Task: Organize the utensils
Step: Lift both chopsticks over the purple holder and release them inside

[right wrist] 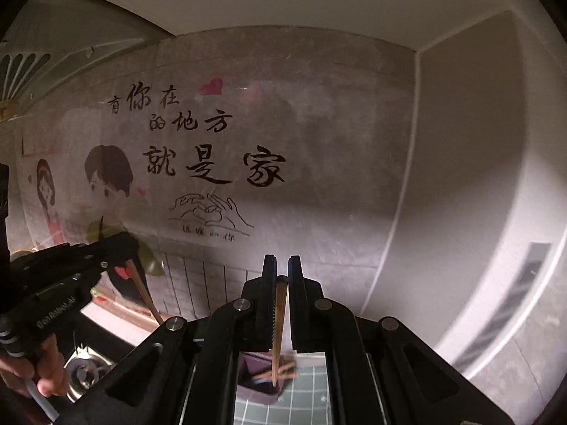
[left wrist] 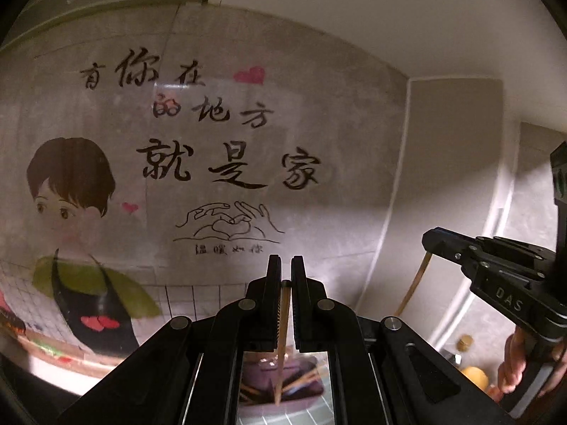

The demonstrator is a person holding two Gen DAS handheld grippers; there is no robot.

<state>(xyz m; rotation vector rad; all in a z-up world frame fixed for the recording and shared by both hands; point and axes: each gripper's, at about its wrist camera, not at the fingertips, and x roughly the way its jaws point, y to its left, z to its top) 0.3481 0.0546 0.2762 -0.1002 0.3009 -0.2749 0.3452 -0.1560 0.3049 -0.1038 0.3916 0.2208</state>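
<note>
My left gripper [left wrist: 286, 260] is shut on a wooden chopstick [left wrist: 284, 318] that hangs down between its pads. In the right wrist view my right gripper [right wrist: 281, 260] is likewise shut on a brown chopstick [right wrist: 279, 318], thick end up. Each gripper shows in the other's view: the right gripper [left wrist: 430, 244] with its chopstick [left wrist: 416, 279] at the right, the left gripper [right wrist: 122, 248] with its chopstick [right wrist: 143, 292] at the left. Far below, a purple container [right wrist: 253, 364] holds several loose chopsticks [right wrist: 280, 373]; it also shows blurred as the purple container [left wrist: 264, 368]. Both grippers are high above it.
A grey wall with a cartoon decal [left wrist: 74, 184] and black writing stands close ahead. A sink drain [right wrist: 83, 372] lies at lower left, under a hand [right wrist: 48, 364] on the left gripper's handle. A green grid mat [right wrist: 304, 400] lies under the container. Yellow jars [left wrist: 466, 341] stand lower right.
</note>
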